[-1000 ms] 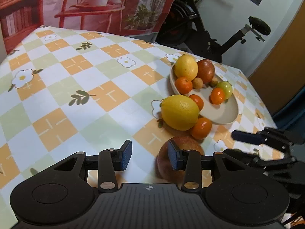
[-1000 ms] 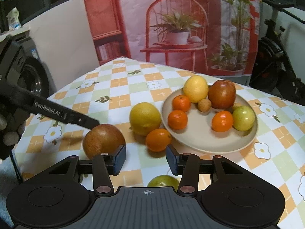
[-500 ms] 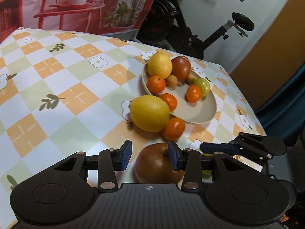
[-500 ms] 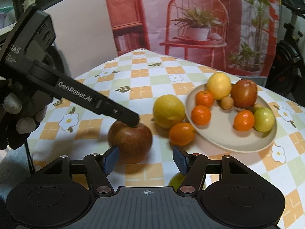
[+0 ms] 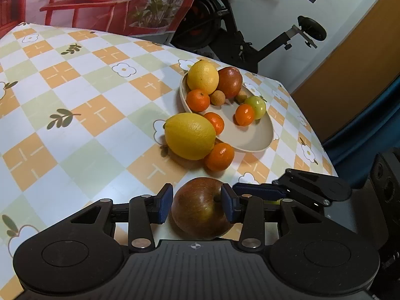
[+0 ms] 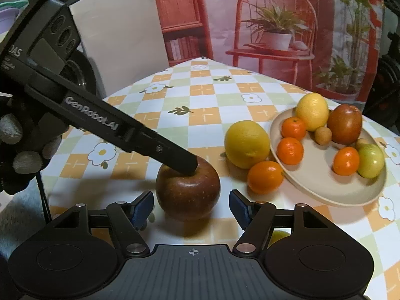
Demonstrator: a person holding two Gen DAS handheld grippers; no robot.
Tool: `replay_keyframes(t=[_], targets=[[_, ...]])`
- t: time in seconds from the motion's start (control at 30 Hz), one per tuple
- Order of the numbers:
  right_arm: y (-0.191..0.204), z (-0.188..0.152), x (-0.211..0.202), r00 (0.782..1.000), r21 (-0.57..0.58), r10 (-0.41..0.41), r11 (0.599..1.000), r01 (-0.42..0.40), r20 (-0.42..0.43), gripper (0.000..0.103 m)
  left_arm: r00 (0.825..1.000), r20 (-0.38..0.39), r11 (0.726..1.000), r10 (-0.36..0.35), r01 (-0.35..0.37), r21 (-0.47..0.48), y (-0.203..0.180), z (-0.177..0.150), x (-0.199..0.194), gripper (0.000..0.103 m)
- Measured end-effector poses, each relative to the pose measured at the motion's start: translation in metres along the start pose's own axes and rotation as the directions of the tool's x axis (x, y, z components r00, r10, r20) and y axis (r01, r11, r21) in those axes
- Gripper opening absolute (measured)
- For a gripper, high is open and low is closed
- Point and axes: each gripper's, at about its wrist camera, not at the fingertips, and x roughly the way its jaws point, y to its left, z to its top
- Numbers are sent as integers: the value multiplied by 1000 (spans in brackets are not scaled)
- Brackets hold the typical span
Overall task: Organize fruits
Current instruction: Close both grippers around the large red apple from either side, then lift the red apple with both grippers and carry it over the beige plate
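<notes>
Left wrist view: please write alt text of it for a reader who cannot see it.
The left gripper brackets a red-brown apple on a checked floral tablecloth, its blue pads close beside the apple. Beyond lie a lemon and a mandarin beside a beige plate of mixed fruit.

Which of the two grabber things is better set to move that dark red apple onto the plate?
The left gripper: its pads already flank the apple, nearly touching. The right gripper hangs open nearer the camera. The plate lies ahead.
</notes>
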Motion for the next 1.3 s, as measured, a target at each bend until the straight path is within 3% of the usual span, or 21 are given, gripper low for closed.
replay_keyframes(t=[0.77,1.3], targets=[[5,-13,22,1000,-11,27,1000,-27,14,60,996,-24,996,-84,84,-11,9,-11,-1,47],[7,-16,17,999,-15,5,1000,-5,32,56,996,-10,995,-93,92,-49,15,-10,4,45]])
